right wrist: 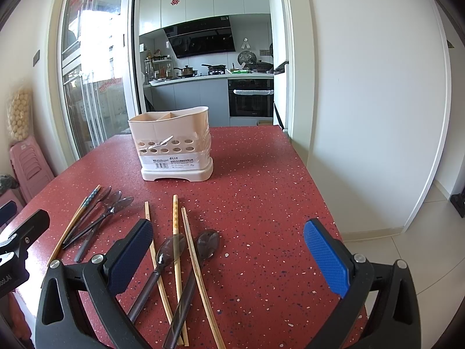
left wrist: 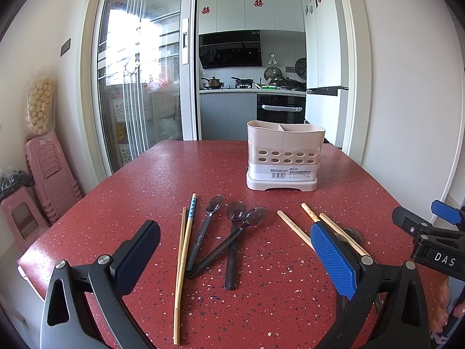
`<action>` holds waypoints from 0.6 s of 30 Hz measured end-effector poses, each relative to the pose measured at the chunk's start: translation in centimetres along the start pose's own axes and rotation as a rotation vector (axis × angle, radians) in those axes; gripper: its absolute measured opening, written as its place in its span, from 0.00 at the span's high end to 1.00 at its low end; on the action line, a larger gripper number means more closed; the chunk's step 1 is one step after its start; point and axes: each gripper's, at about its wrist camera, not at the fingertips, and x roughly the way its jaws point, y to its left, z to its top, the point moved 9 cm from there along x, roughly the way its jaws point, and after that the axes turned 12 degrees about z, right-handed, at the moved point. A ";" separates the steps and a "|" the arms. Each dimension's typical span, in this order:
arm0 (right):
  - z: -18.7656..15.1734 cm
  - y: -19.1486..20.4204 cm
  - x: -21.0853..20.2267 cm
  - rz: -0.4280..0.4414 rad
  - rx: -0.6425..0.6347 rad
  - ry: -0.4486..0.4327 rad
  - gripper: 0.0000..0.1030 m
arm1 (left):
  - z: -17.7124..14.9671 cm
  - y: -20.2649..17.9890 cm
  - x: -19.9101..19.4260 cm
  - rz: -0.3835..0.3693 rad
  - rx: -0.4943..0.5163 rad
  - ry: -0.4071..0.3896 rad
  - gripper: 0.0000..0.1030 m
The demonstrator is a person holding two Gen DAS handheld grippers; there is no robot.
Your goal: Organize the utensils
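We note a red speckled stone-look table [left wrist: 145,180] bearing a beige plastic two-compartment utensil holder [left wrist: 285,157] toward its far side. Nearer lie three dark translucent plastic spoons [left wrist: 232,232], two more [right wrist: 186,264], and five bamboo chopsticks [left wrist: 184,261] loose among them.

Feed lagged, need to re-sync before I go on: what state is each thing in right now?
Left gripper: open, fingers wide apart, holding nothing.
Right gripper: open, holding nothing.
Utensil holder: upright on the table, no utensil sticking out of it.
Three spoons: flat on the table, handles overlapping.
Two chopsticks: flat beside them.
Two spoons: flat, mixed with three chopsticks.
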 end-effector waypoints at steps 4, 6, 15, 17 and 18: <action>-0.2 0.1 0.0 0.000 0.004 0.002 0.00 | 0.0 0.0 0.0 0.001 0.003 -0.001 0.00; -0.2 0.0 0.0 -0.001 0.004 0.001 0.00 | 0.0 0.0 0.0 0.000 0.001 -0.001 0.00; -0.4 0.1 -0.1 0.003 0.007 0.007 0.00 | 0.0 0.0 0.0 0.001 0.004 0.001 0.00; -0.4 0.1 -0.1 0.003 0.007 0.006 0.00 | 0.0 -0.1 0.0 0.001 0.004 0.001 0.00; -0.4 0.1 -0.1 0.003 0.006 0.007 0.00 | 0.0 -0.1 0.0 0.001 0.004 0.001 0.00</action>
